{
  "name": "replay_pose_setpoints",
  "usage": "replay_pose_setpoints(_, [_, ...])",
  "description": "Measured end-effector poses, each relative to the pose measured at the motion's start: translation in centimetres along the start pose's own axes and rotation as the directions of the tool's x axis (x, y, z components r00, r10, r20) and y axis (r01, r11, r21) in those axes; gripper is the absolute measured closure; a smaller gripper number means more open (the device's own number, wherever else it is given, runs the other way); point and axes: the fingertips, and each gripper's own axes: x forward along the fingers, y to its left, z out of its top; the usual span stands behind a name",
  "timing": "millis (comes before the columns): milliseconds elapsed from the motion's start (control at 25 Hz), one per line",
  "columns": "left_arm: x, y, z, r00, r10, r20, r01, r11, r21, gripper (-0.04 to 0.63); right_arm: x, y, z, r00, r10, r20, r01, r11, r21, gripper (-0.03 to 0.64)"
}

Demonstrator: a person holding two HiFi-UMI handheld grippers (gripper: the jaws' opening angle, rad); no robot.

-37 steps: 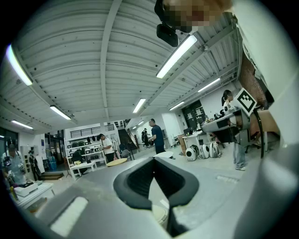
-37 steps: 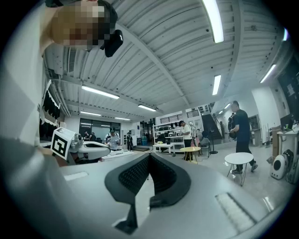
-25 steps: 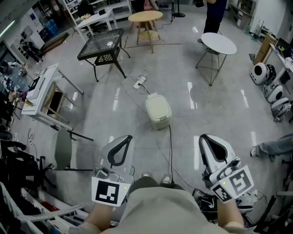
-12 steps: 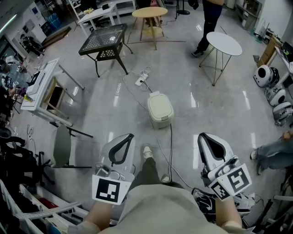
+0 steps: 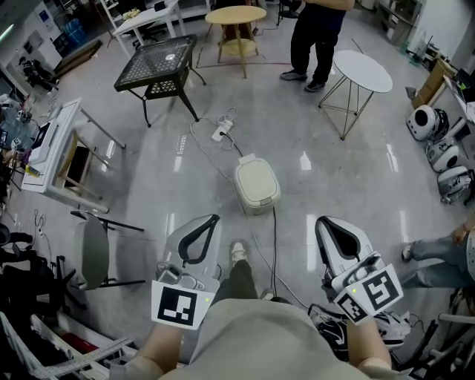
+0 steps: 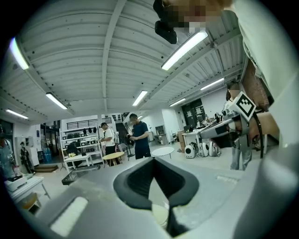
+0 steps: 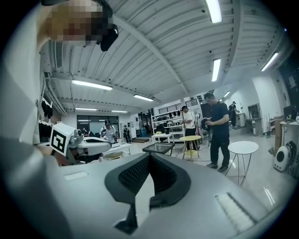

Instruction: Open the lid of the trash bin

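The trash bin [image 5: 257, 184] is a small cream box with rounded corners and stands on the grey floor ahead of me, its lid down. Both grippers are held low and near my body, well short of the bin. My left gripper [image 5: 211, 218] points at the floor left of the bin, jaws together with nothing between them. My right gripper [image 5: 320, 221] is to the bin's right, likewise shut and empty. In the left gripper view the left gripper [image 6: 153, 159] aims level across the room. In the right gripper view the right gripper [image 7: 149, 155] does too. Neither gripper view shows the bin plainly.
A cable [image 5: 272, 245] runs from the bin towards my feet, and a power strip [image 5: 220, 133] lies behind it. A black mesh table [image 5: 156, 64], a round white table [image 5: 359, 70], a round wooden table [image 5: 235, 16] and a standing person [image 5: 317, 41] are further back. A folding chair [image 5: 96, 249] is at the left.
I have stepped closer, one foot now forward, so the bin sits slightly nearer. A person in dark clothes has walked into view behind the white table. Both grippers stay shut.
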Motion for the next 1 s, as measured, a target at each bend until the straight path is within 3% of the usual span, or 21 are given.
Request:
replay_pose_setpoints(560, [10.9, 13.8, -5.0, 0.99, -0.125, -0.062, 0.12, 0.99, -0.077, 0.594, 16.8, -3.8, -1.6, 0.983, -0.112, -0.146, 0.114, 0.993, 0.004, 0.614])
replay_pose_setpoints(1000, [16.8, 17.0, -10.5, 0.973, -0.185, -0.134, 0.169, 0.978, -0.124, 0.594, 23.1, -8.2, -6.9, 0.953, -0.151, -0.263, 0.168, 0.985, 0.044, 0.614])
